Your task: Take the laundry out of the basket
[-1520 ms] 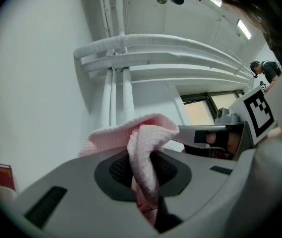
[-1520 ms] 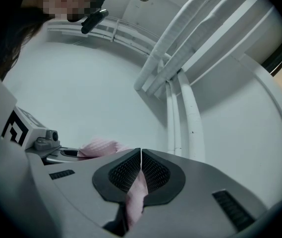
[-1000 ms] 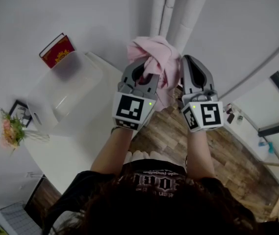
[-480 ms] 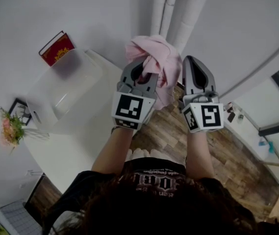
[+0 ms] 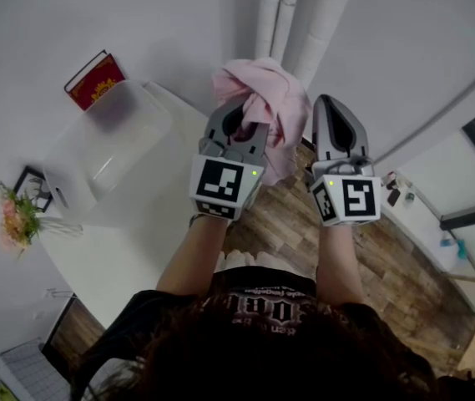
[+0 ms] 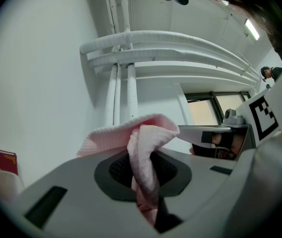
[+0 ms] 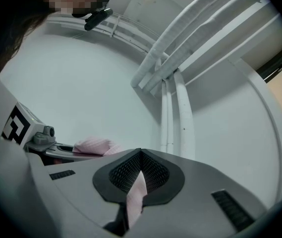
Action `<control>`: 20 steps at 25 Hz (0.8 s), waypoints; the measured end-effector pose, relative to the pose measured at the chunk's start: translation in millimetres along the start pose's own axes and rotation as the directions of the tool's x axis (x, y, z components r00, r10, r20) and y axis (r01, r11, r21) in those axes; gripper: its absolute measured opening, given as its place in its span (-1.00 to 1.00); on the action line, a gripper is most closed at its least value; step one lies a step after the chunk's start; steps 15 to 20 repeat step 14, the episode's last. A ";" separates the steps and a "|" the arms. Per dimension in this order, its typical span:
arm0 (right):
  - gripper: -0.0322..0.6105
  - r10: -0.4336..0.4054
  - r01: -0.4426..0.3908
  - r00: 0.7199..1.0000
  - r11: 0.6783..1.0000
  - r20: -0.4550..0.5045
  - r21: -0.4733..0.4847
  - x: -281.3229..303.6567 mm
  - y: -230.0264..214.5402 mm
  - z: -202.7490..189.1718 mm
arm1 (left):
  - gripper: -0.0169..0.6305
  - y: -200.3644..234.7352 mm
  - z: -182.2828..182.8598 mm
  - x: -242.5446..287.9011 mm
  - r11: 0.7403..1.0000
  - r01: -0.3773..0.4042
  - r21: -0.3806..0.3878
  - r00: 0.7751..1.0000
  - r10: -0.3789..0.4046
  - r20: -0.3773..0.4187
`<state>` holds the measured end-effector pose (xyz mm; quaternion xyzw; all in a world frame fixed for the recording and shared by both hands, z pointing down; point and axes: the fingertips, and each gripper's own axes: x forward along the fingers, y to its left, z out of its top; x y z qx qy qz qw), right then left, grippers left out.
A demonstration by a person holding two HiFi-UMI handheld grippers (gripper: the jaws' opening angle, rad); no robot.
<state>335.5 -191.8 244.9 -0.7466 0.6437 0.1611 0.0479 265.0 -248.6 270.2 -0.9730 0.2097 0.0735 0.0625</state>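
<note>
**Head view.** Both grippers are raised in front of the person. The pink cloth (image 5: 262, 86) bunches at their twelve o'clock, above the tips. The left gripper (image 5: 239, 124) is clamped on a thick wad of it. The right gripper (image 5: 335, 132), just beside it at three o'clock, pinches an edge of the same cloth. The clear basket (image 5: 83, 140) stands on the white table (image 5: 128, 257) at about nine o'clock from the left gripper, well apart from the cloth. Nothing coloured shows inside it, so the cloth is out of it. The step in hand looks like carrying the cloth off to set it down.

**Left gripper view.** The jaws are closed on a deep fold of the cloth (image 6: 143, 157), which spills over their top toward ten o'clock. This hold looks secure and can probably bear the weight. The right gripper shows at three o'clock.

**Right gripper view.** The jaws are closed on only a thin strip of the cloth (image 7: 136, 195), low between the pads. The left gripper and the bundle sit at nine o'clock. This hold is likely the weaker one. If the grippers draw apart, they should do so slowly and level so the strip does not slide out. The cloth is best lowered onto a bare part of the table, away from the basket. Both jaws should let go only once the cloth rests there.
</note>
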 end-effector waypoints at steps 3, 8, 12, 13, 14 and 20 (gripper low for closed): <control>-0.82 -0.003 0.003 1.000 1.000 -0.002 -0.011 -0.3 0.7 0.7 | -0.81 -0.2 -0.2 -0.4 1.000 0.001 -0.001 1.000 -0.001 0.003; -0.82 0.003 -0.003 1.000 1.000 -0.005 -0.015 -0.5 1.5 1.4 | -0.81 -0.6 0.9 -0.3 1.000 0.002 0.001 1.000 -0.002 0.003; -0.82 0.006 -0.006 1.000 1.000 -0.004 -0.018 1.0 1.8 2.5 | -0.81 -0.8 1.4 0.0 1.000 0.008 0.001 1.000 -0.008 -0.003; -0.82 0.006 -0.006 1.000 1.000 -0.003 -0.018 0.9 1.4 2.8 | -0.81 -1.0 1.3 0.1 1.000 0.008 0.001 1.000 -0.008 -0.003; -0.82 0.005 -0.005 1.000 1.000 -0.003 -0.019 0.7 0.9 3.1 | -0.81 -1.2 1.2 0.3 1.000 0.007 0.001 1.000 -0.007 -0.002; -0.82 0.005 -0.005 1.000 1.000 -0.003 -0.019 0.7 0.9 3.1 | -0.81 -1.2 1.2 0.3 1.000 0.007 0.001 1.000 -0.007 -0.002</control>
